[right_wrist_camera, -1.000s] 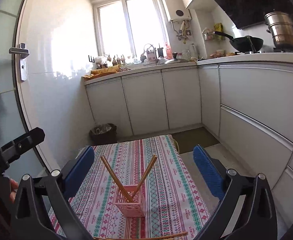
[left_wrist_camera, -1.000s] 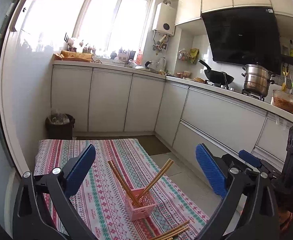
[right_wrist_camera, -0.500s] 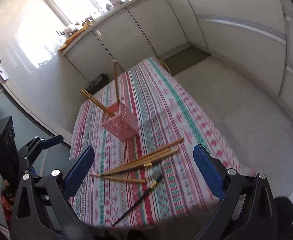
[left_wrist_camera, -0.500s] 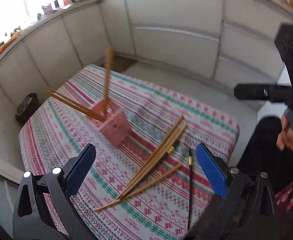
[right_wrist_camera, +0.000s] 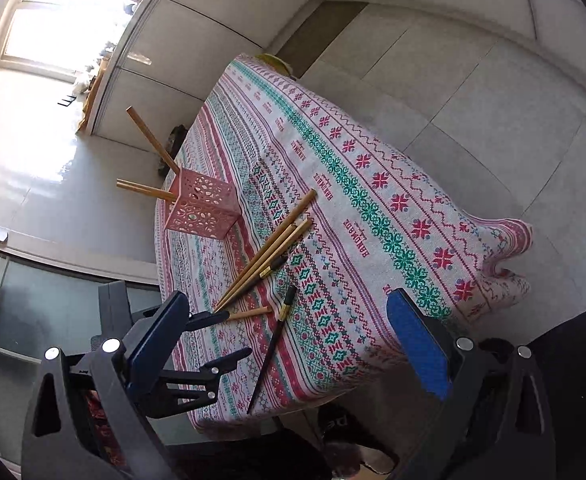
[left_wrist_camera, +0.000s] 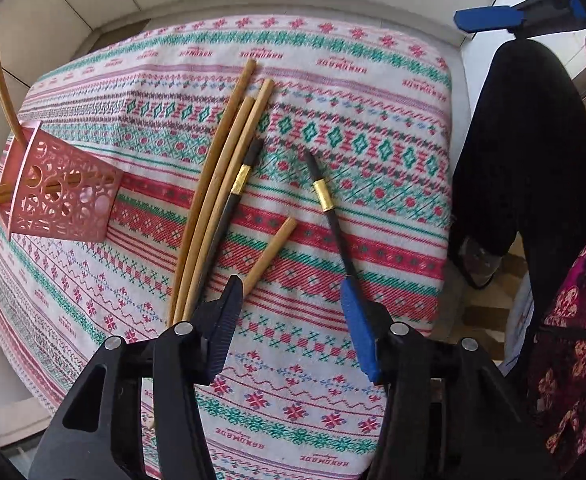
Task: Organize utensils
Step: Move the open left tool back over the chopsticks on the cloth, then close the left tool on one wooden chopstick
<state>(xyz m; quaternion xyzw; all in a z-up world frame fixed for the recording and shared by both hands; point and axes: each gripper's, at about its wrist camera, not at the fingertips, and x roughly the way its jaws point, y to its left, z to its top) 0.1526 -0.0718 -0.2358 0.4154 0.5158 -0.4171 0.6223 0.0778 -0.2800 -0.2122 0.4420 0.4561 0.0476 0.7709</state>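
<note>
Left gripper (left_wrist_camera: 291, 292): jaws spread, holding nothing, low over the near edge of the patterned red-and-green tablecloth (left_wrist_camera: 373, 92); a loose short wooden chopstick (left_wrist_camera: 271, 254) lies between its fingers.

Right gripper (right_wrist_camera: 289, 322): jaws spread wide, holding nothing, above the cloth's near corner.

Bundle of light wooden chopsticks (left_wrist_camera: 221, 184): flat on the cloth, mid-table, a black gold-banded chopstick (left_wrist_camera: 233, 200) against it; a second black gold-banded chopstick (left_wrist_camera: 329, 216) lies apart to the right.

Pink perforated plastic basket (left_wrist_camera: 61, 194): far left, wooden chopsticks (right_wrist_camera: 149, 140) leaning in it.

Change: half a second ago both grippers stood higher and farther back; the left has since narrowed.
</note>
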